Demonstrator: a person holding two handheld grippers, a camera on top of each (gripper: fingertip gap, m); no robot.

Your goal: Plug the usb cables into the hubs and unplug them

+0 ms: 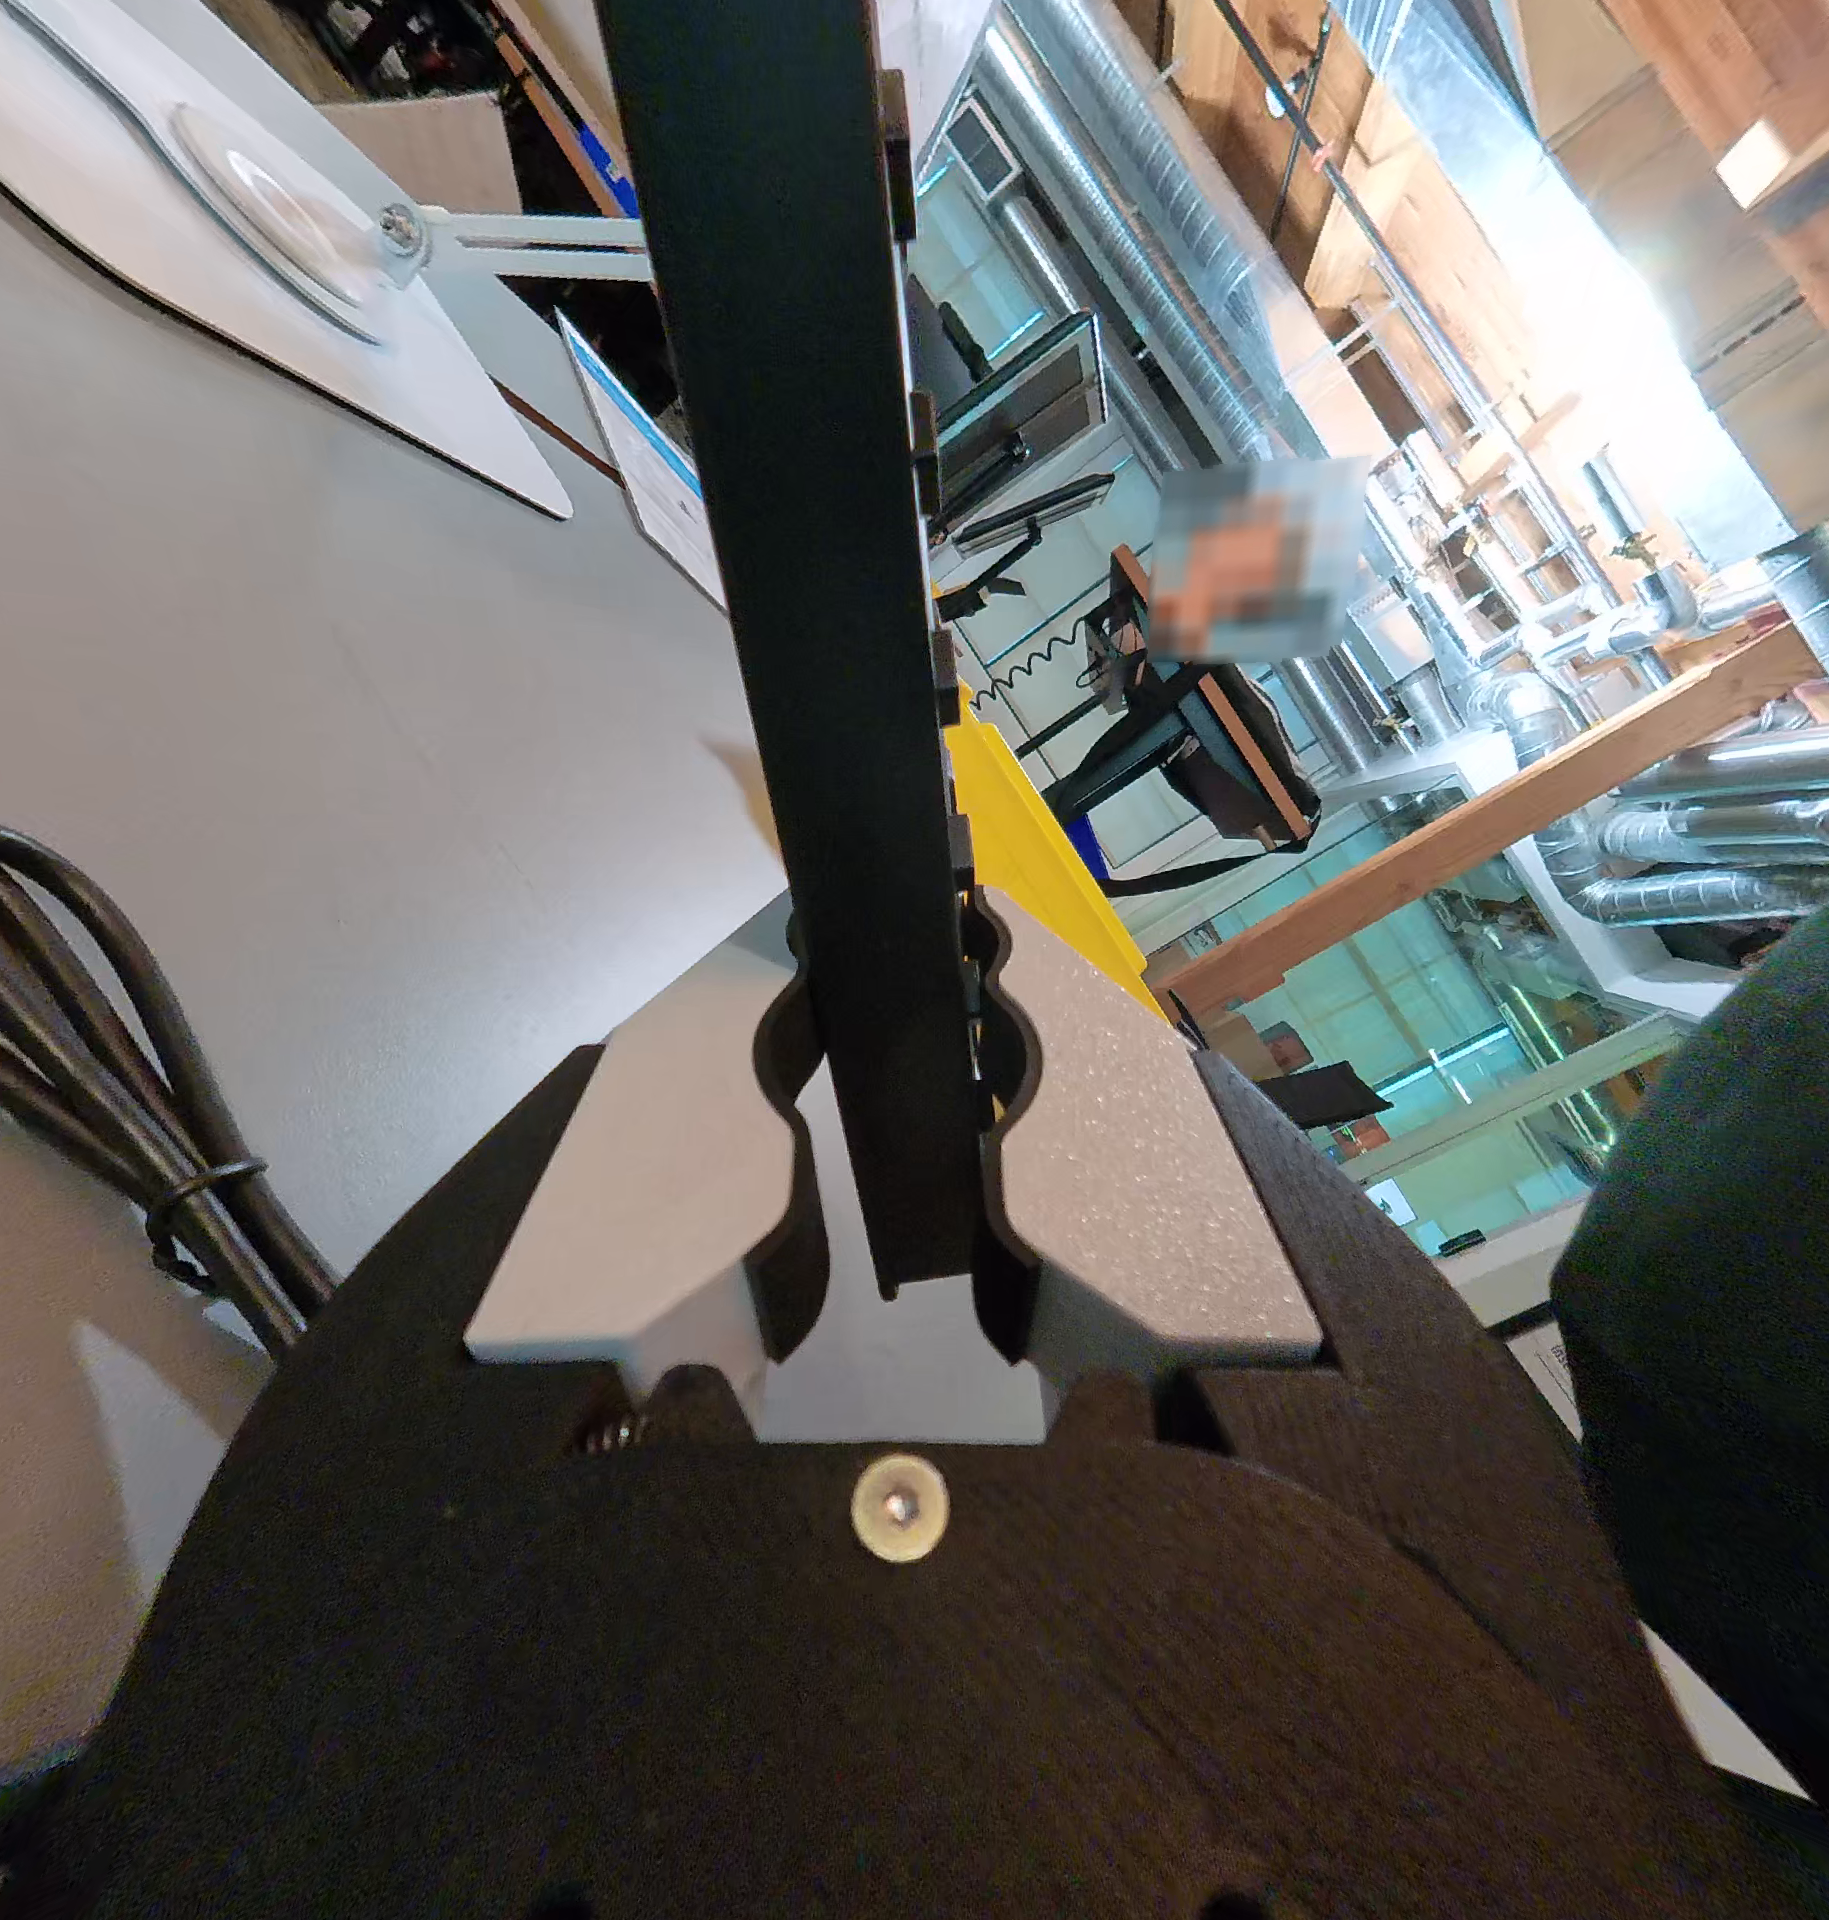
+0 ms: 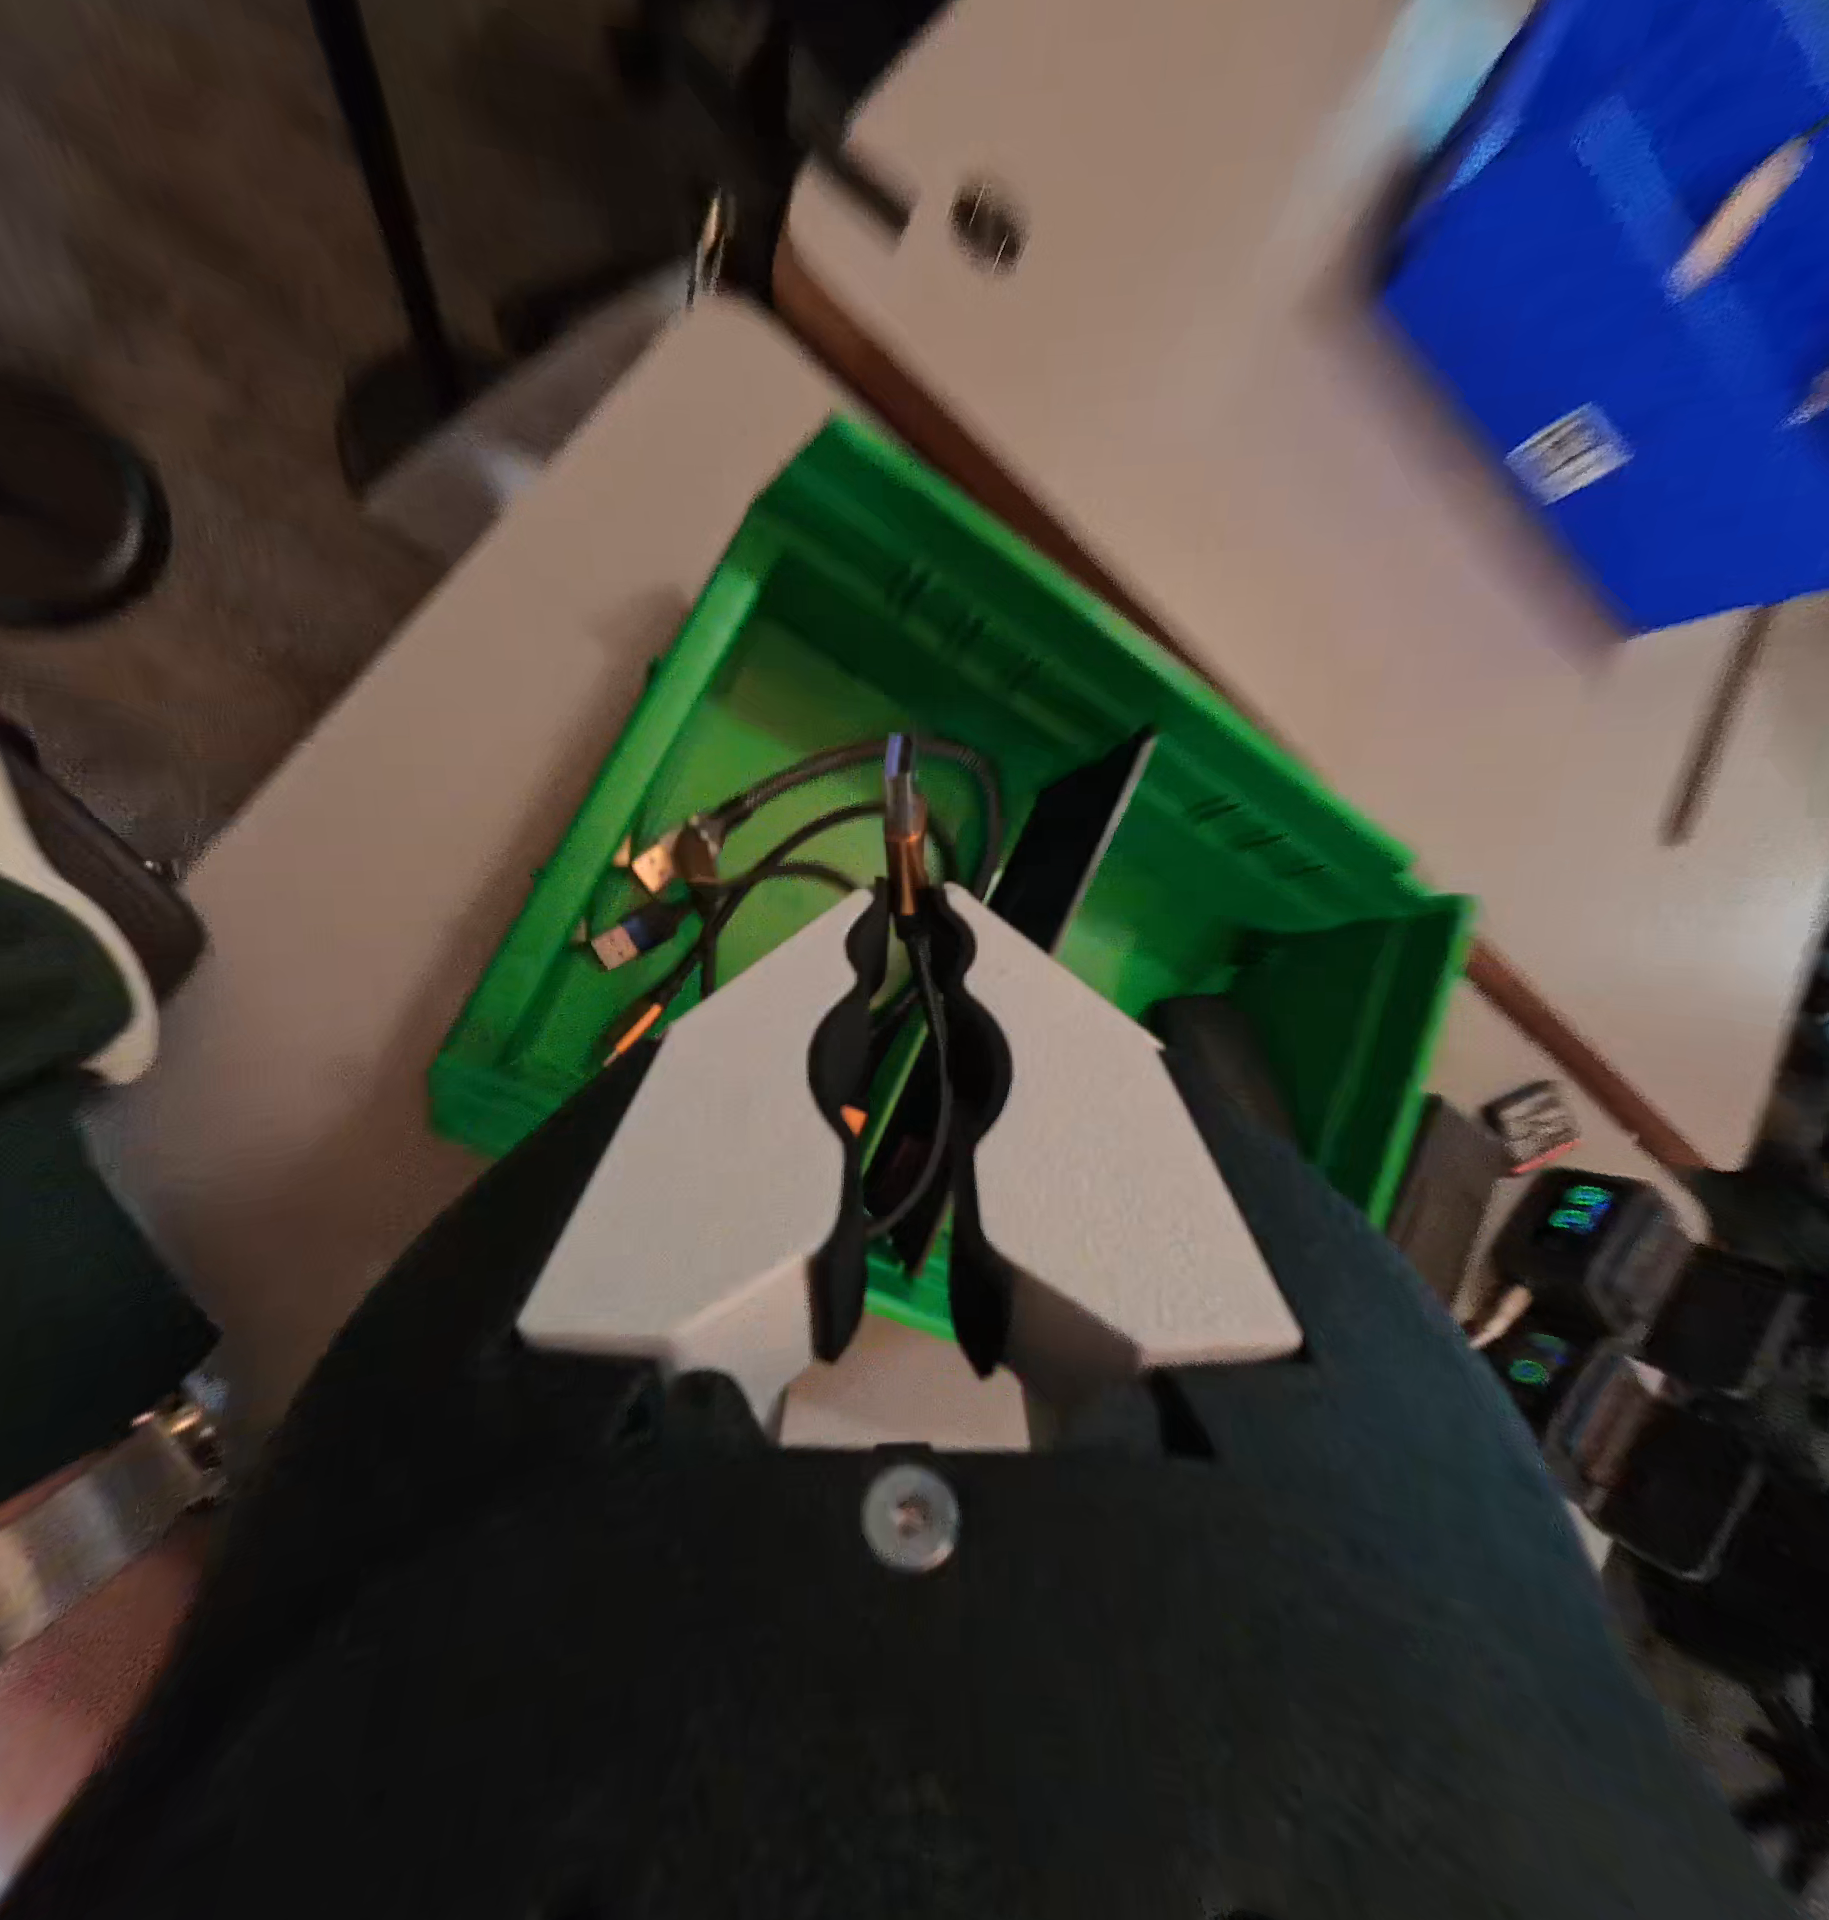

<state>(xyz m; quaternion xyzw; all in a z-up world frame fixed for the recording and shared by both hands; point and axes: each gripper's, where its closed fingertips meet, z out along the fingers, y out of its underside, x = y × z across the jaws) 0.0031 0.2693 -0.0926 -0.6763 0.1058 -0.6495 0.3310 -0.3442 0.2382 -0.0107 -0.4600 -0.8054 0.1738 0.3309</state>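
In the left wrist view my left gripper (image 1: 894, 940) is shut on a long black USB hub (image 1: 796, 499) that stands up from the jaws, its ports along the right edge. In the right wrist view my right gripper (image 2: 910, 899) is shut on a USB cable (image 2: 905, 821) with an orange-brown plug and a metal tip pointing away from me. It hangs above a green bin (image 2: 868, 499) that holds several more USB cables (image 2: 671, 862) and a black slab (image 2: 1071, 842) leaning inside. The right view is blurred by motion.
The left view shows a grey table (image 1: 297, 727), a bundled black cord (image 1: 89, 1039) at left, a white lamp base (image 1: 266, 239), a yellow bin (image 1: 1035, 842) behind the hub and a dark sleeve (image 1: 1741, 1299). The right view shows a blue box (image 2: 1658, 312) and white tables (image 2: 1253, 416).
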